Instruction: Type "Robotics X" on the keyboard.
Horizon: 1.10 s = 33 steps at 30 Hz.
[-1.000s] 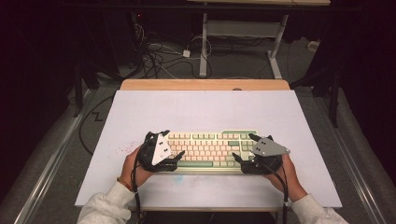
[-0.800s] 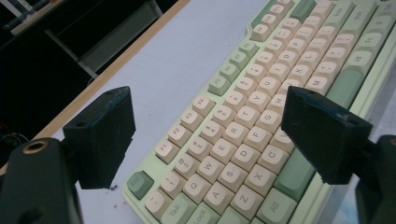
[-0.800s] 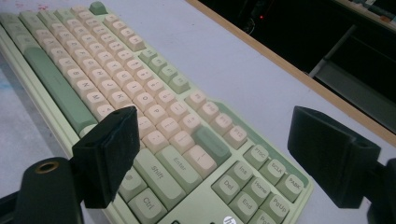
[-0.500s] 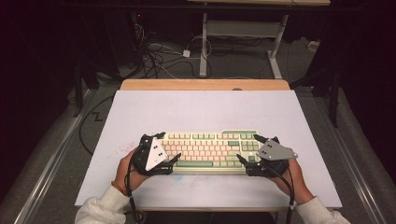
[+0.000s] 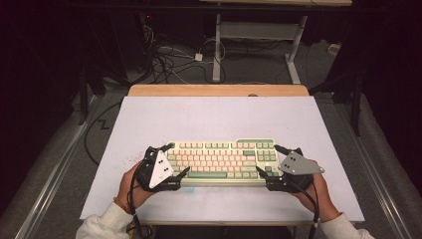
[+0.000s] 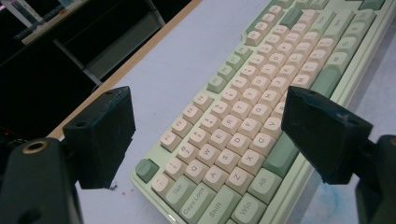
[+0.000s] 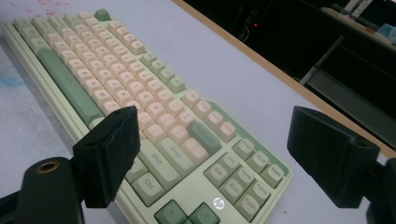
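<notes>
A pale green keyboard (image 5: 221, 162) with cream and green keys lies flat on the white table top (image 5: 219, 117), near its front edge. My left gripper (image 5: 177, 159) is at the keyboard's left end, open, one jaw past the far edge and one at the near edge. My right gripper (image 5: 267, 159) is at the right end, open the same way. In the left gripper view the left gripper (image 6: 212, 135) hangs over the keyboard (image 6: 261, 79) above the letter keys. In the right gripper view the right gripper (image 7: 219, 156) spans the keyboard (image 7: 116, 79) by the Enter and arrow keys. Nothing is pinched.
A wooden strip (image 5: 219, 90) runs along the table's far edge. Beyond it, cables (image 5: 169, 62) lie on the floor beside a white desk frame (image 5: 217, 47). Faint red and blue marks stain the top near the keyboard's left end.
Both hands have drawn slightly outward and toward the person, so the jaws reach less far over the keyboard's ends. The keyboard has stayed in place and both grippers stay open.
</notes>
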Tool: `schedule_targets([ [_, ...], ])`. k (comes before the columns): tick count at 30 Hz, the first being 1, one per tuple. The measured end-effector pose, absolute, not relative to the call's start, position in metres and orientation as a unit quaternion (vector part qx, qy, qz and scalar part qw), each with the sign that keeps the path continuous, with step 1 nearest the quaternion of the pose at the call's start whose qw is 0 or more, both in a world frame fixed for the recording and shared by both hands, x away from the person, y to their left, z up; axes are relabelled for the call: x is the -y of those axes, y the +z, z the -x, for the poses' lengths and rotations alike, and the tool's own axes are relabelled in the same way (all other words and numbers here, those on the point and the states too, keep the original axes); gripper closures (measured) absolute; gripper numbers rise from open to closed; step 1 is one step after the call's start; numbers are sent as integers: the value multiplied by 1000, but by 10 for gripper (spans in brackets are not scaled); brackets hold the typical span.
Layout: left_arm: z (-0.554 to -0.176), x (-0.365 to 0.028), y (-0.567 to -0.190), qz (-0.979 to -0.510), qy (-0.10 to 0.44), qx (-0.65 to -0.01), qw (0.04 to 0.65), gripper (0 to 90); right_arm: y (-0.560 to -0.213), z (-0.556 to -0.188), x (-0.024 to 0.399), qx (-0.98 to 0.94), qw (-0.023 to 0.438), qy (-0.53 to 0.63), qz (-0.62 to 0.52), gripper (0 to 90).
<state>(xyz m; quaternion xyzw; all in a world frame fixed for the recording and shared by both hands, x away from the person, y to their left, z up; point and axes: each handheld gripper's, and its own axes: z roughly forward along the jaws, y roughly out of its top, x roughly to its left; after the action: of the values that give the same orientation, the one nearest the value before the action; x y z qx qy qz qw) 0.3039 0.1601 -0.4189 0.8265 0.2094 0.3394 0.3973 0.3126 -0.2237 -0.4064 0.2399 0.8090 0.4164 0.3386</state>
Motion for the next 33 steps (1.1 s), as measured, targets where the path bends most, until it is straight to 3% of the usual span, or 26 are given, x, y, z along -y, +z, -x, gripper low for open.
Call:
schedule_targets([
  [33, -284, -199, -434, -820, 339, -232, 399, 146, -411, -291, 270, -789, 370, 406, -274, 169],
])
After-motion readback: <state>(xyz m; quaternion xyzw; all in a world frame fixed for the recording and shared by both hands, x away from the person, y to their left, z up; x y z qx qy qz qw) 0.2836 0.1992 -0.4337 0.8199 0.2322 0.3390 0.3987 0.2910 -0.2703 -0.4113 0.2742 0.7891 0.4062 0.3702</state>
